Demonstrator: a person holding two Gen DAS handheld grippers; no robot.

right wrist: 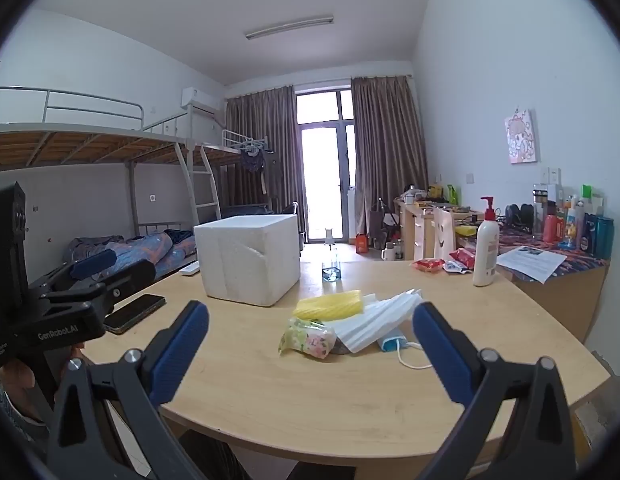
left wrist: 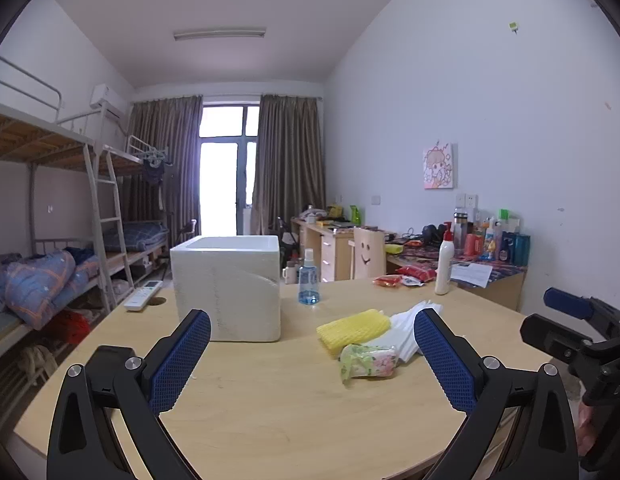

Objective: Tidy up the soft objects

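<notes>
A pile of soft things lies on the wooden table [left wrist: 269, 400]: a yellow foam net [left wrist: 353, 329] [right wrist: 329, 307], a floral tissue pack [left wrist: 369, 361] [right wrist: 310, 339], white foam sheets [left wrist: 410, 328] [right wrist: 376, 320] and a blue face mask [right wrist: 394, 344]. A white foam box [left wrist: 229, 288] [right wrist: 249, 258], open on top, stands behind them to the left. My left gripper [left wrist: 312, 360] is open and empty, near the front of the pile. My right gripper [right wrist: 310, 354] is open and empty, just in front of the tissue pack.
A blue spray bottle [left wrist: 308, 280], a white pump bottle [right wrist: 486, 244], red snack packs [right wrist: 430, 266], a remote [left wrist: 143, 295] and a black phone [right wrist: 135, 312] are on the table. Bunk beds stand to the left, a cluttered desk [right wrist: 550, 264] to the right.
</notes>
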